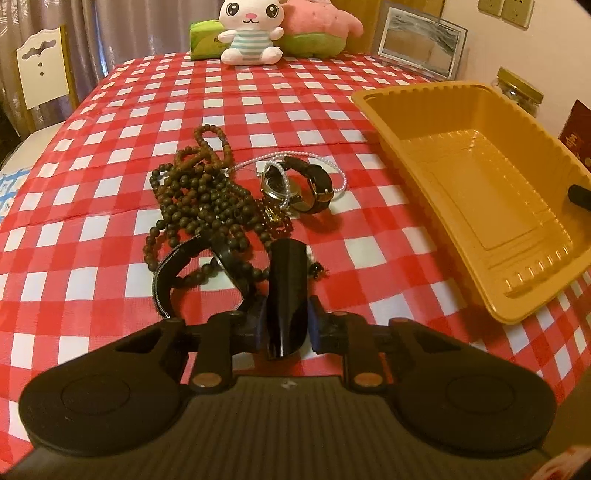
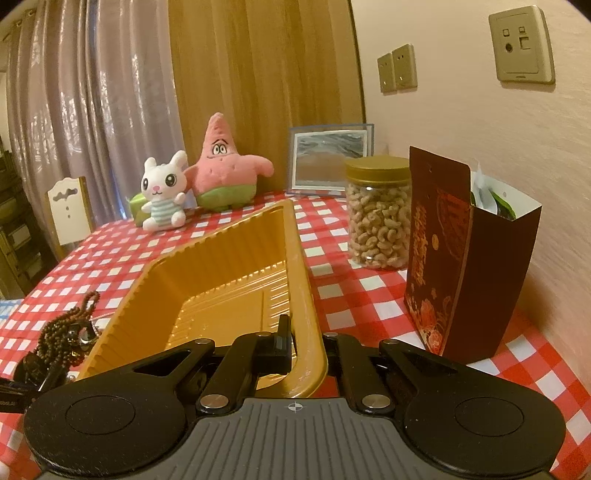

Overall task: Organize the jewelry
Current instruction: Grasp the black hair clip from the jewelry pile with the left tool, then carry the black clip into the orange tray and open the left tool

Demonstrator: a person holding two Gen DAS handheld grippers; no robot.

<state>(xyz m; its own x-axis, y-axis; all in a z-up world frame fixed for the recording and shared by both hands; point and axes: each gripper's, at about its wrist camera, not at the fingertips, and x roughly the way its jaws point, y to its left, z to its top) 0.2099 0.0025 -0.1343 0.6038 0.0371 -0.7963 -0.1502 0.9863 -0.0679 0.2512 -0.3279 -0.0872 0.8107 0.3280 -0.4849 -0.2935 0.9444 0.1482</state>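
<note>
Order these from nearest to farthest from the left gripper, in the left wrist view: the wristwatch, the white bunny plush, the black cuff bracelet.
1. black cuff bracelet, between the left gripper fingers
2. wristwatch, in the jewelry pile, mid-table
3. white bunny plush, at the far table edge

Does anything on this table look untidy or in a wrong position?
Yes. The jewelry pile lies tangled on the tablecloth: bead strings, a pearl chain and a watch knotted together. The yellow tray sits tilted, its wall pinched in the right claw, with no jewelry in it.
</note>
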